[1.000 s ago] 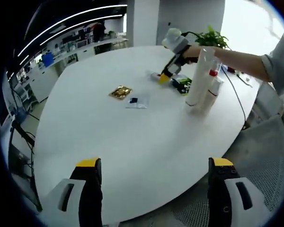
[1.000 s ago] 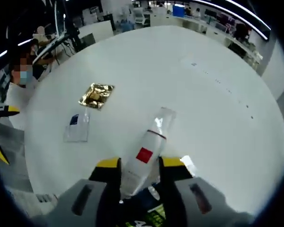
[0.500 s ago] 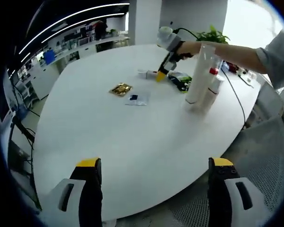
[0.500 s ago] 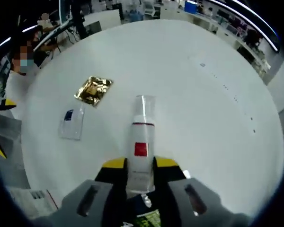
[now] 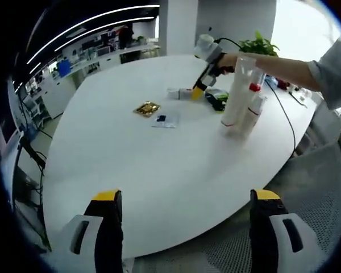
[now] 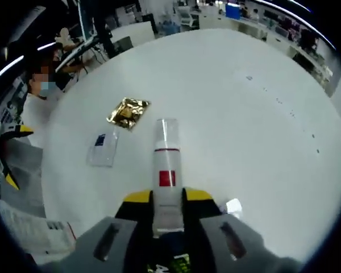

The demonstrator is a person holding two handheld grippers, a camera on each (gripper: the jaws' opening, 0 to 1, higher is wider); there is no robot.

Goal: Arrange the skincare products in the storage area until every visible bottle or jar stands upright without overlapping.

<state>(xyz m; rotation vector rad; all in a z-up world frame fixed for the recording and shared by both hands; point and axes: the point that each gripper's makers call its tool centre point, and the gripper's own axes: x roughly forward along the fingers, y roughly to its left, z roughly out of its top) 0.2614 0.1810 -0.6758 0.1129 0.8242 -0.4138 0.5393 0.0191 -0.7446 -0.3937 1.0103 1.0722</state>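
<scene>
A white bottle (image 6: 166, 170) with a red square label and a clear cap lies lengthwise between the jaws of my right gripper (image 6: 167, 197), which is shut on its lower body. From the left gripper view, the right gripper (image 5: 200, 89) holds that bottle (image 5: 179, 93) sideways just over the far part of the white table (image 5: 159, 165). A tall white bottle (image 5: 237, 94) and a shorter red-capped bottle (image 5: 254, 108) stand upright side by side at the right. My left gripper (image 5: 186, 196) hangs open near the table's front edge, holding nothing.
A gold foil packet (image 6: 128, 112) and a clear sachet (image 6: 103, 149) lie flat mid-table. A black and green pack (image 5: 217, 101) lies behind the standing bottles. A potted plant (image 5: 261, 45) and cables sit at the far right. A person sits beyond the table's edge (image 6: 40, 85).
The bottle, first tilted in the right gripper's jaws, now lies straight along them. The right gripper rose a little off the table and shifted slightly. The left gripper stayed open.
</scene>
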